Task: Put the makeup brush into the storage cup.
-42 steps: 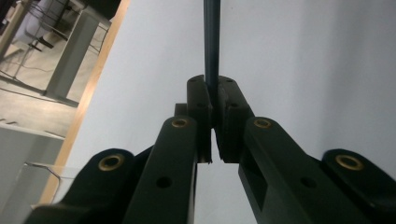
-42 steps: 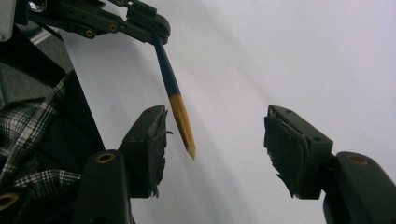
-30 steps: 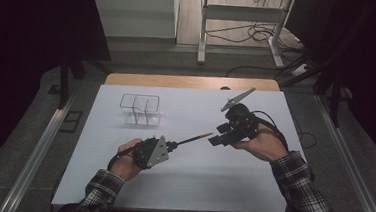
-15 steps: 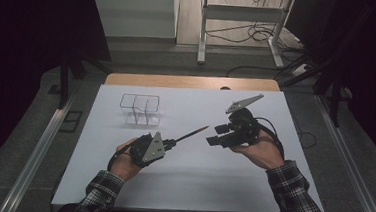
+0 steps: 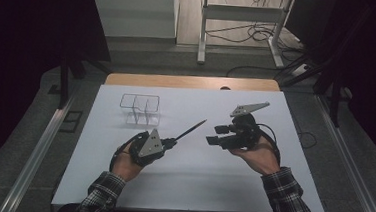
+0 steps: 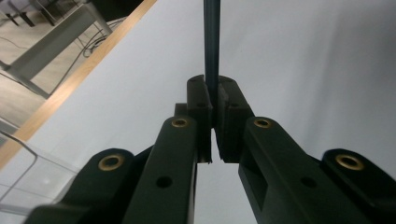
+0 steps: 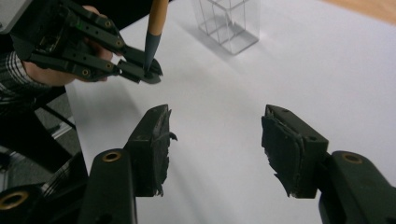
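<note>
Item: pencil (image 5: 190, 128), clamped in your left gripper (image 5: 169, 143), tip out over the worktop (image 5: 190, 186). Right gripper (image 5: 213, 136): jaws half open, empty, closing slightly. Step: likely handover. Next: line up on the shaft.

White table top (image 5: 195, 181), bare wooden strip (image 5: 192, 82) along its far edge. Clear divided container (image 5: 140, 108), upright, on the far left part of the top. Beyond: grey floor, metal frame legs (image 5: 202, 32), loose black cables (image 5: 241, 32).
</note>
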